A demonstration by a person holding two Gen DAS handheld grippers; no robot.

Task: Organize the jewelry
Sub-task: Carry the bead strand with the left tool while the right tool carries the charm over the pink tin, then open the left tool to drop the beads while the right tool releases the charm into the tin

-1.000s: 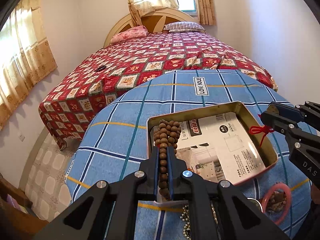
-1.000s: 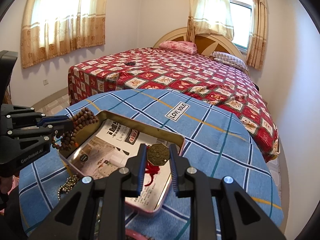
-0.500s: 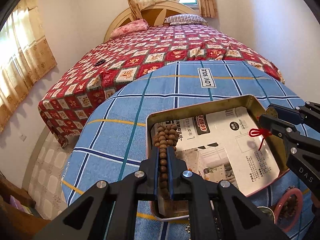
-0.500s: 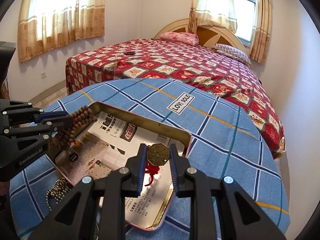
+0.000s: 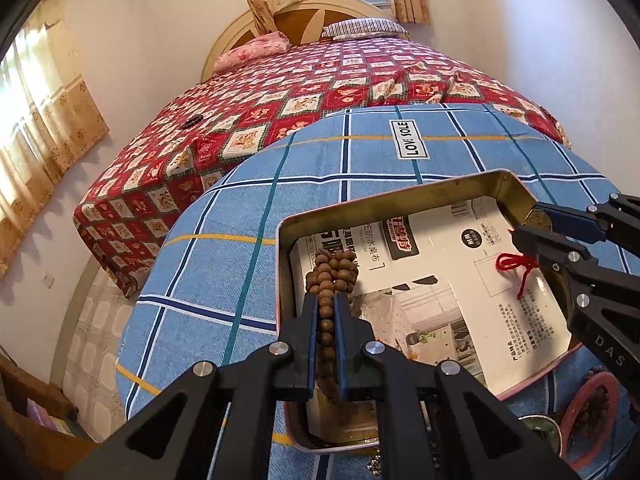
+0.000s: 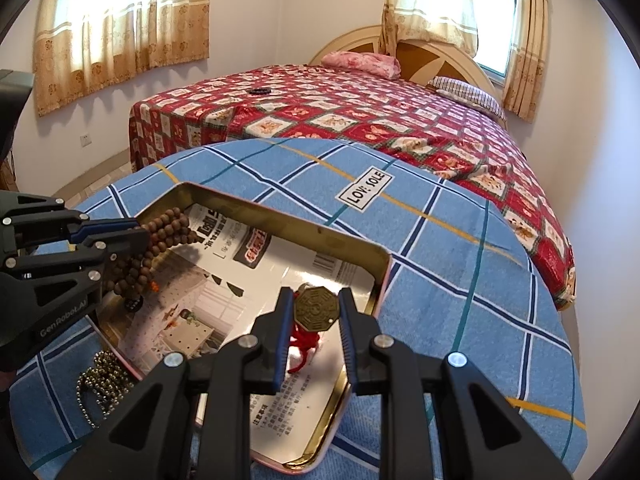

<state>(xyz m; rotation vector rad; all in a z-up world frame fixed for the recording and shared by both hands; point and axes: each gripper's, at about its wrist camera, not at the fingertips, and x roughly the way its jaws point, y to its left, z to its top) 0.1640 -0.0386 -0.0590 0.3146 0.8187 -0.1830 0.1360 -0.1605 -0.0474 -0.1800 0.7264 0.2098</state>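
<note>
1. Beads [image 5: 331,276]: brown wooden string, bunched, clamped between the pads of the left gripper [image 5: 326,312]; hanging over the near-left corner of the tin [image 5: 392,196].
2. Charm [image 6: 317,309]: brass octagon with red cord [image 6: 306,344], pinched edge-on by the right gripper [image 6: 314,320]; held over the tin's right end, cord dangling below.
3. Tin: open, shallow, gold-walled, lined with a printed sheet [image 5: 440,280].
4. Ball chain [image 6: 102,380]: heaped on the cloth, just beside the tin's near-left edge.
5. Pink ring [image 5: 592,408]: holding dark beads, lying near the tin's near-right corner.
6. Cloth [image 5: 224,264]: blue check, labelled "LOVE SOLE", under everything.
7. Bed [image 6: 360,112]: red patchwork cover, behind the cloth.
</note>
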